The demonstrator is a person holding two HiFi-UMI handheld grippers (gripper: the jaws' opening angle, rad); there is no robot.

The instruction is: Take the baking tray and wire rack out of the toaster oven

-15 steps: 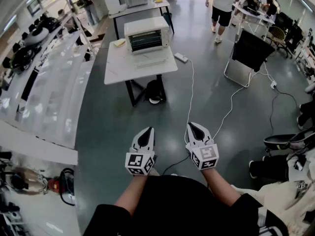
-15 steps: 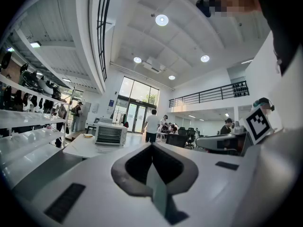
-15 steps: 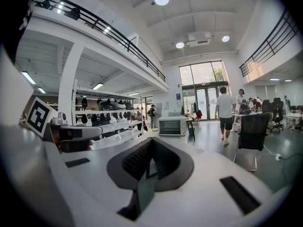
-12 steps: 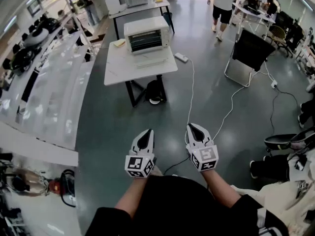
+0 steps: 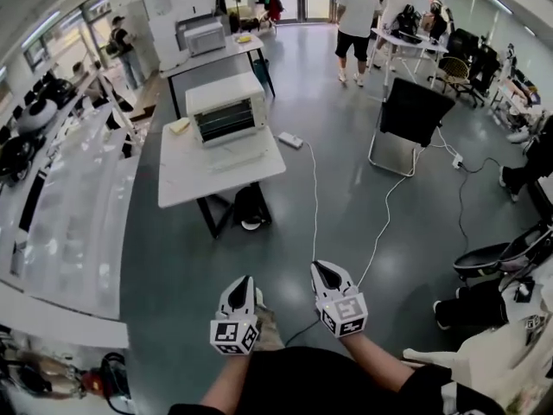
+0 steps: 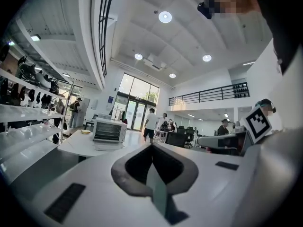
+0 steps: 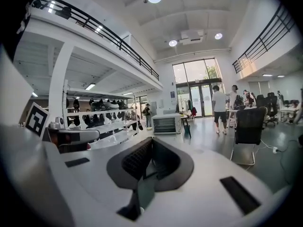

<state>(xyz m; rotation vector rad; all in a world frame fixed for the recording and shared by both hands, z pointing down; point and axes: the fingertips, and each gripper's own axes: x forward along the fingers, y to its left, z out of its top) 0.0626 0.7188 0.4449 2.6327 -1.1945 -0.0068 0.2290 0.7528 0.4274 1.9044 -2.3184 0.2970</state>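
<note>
A white toaster oven (image 5: 226, 111) with its glass door closed stands on a white table (image 5: 193, 176) well ahead of me; it also shows small in the left gripper view as the toaster oven (image 6: 109, 130) and in the right gripper view as the toaster oven (image 7: 165, 124). The tray and rack are hidden inside it. My left gripper (image 5: 244, 282) and right gripper (image 5: 319, 269) are held side by side close to my body, far from the table. Both are shut with nothing between the jaws.
A white power strip (image 5: 290, 140) lies on the floor by the table, its cable (image 5: 314, 206) running back toward me. A black folding chair (image 5: 409, 119) stands at right. Shelving (image 5: 65, 197) lines the left. People stand at tables (image 5: 399, 38) in the back.
The view has shifted: the table and oven now sit further left and lower in the picture, and both grippers appear lower and smaller. The jaws stay shut.
</note>
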